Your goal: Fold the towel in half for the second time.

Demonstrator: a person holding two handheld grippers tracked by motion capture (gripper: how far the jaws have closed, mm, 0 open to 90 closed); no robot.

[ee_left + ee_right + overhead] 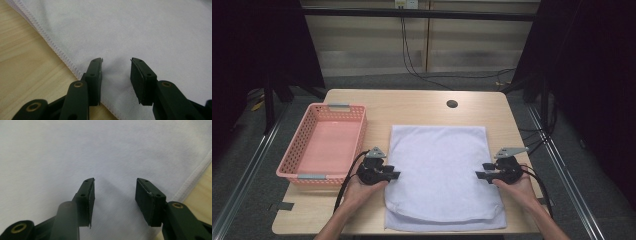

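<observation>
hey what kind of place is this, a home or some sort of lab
Probably a lab or recording room, not a home: a bare wooden table on carpet, metal rails along the floor, loose cables, dark curtains, and a white towel laid out flat.

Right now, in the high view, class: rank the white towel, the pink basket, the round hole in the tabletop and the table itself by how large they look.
1. Table
2. White towel
3. Pink basket
4. Round hole

An empty pink basket (323,145) sits on the wooden table (422,107).
</observation>
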